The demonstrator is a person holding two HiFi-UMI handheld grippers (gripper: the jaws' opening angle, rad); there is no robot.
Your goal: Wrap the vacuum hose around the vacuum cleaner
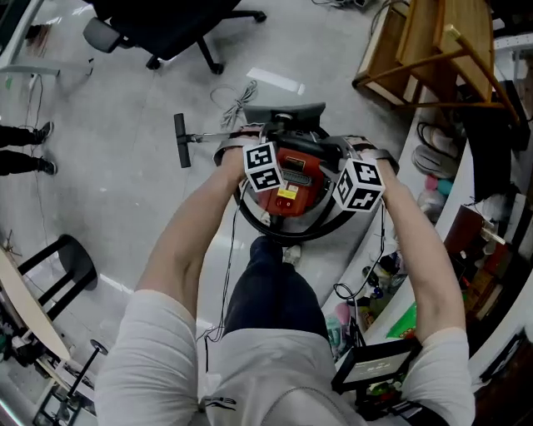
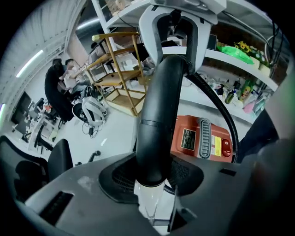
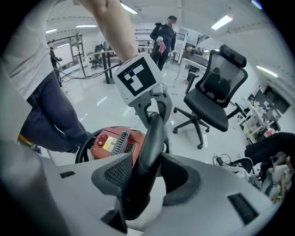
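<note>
The left hand-held gripper (image 2: 152, 177) is clamped on the black hose (image 2: 159, 101), with both pads snug against the smooth, stiff part. The right hand-held gripper (image 3: 147, 175) has its jaws round the same stiff bit further along, and the pads look pressed onto it too. So each one can see the other at the far end of the tube, both pointing steeply down.

Right under them is the red vacuum cleaner (image 1: 291, 185), sitting on the floor (image 1: 125, 125) just ahead of the person's leg (image 1: 271, 291). The soft part of the hose curls in a loop round the near side of it. Shelves (image 1: 466, 216) full of clutter run along the floor's right edge, close by. An office chair (image 1: 166, 25) sits well away at the far edge.
</note>
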